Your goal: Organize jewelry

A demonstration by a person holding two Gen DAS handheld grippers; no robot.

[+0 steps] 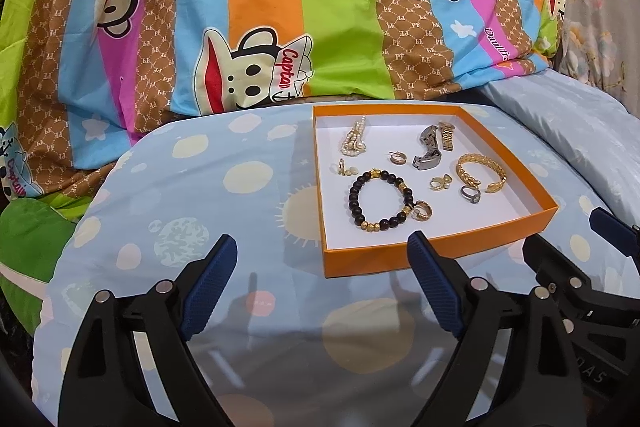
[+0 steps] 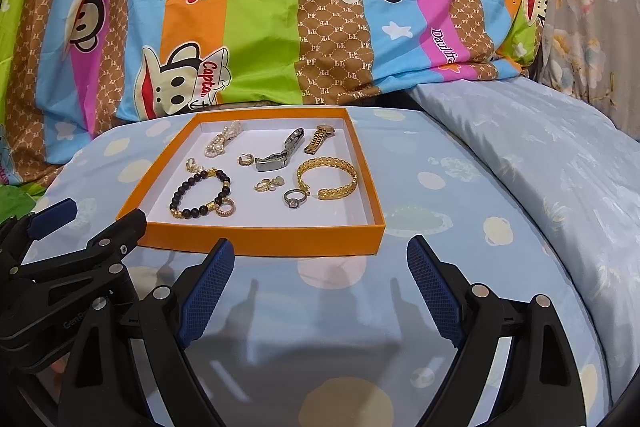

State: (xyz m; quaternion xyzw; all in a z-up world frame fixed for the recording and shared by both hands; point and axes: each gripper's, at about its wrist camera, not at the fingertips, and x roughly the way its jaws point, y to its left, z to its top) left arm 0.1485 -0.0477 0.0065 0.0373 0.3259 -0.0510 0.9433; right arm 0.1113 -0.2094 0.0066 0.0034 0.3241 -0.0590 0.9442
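Striped cartoon-monkey quilt fills the back of both views, bunched up behind the work area. In front of it I see a pale blue sheet with sun and planet prints spread over a rounded surface; a second light blue fold lies off to the right. Orange shallow box with white floor sits on the printed sheet, holding all the jewelry. Inside, from big to small: dark-bead bracelet with gold spacers near the front left; gold woven cuff to the right; steel watch band and gold watch toward the back; pearl strand at back left; gold hoop touching the bead bracelet; stone-set silver ring just beside the cuff; small earrings scattered between. My left tool hovers before the box's near rim, released, nothing between the pads. My right tool likewise spread wide and empty, just short of the box.
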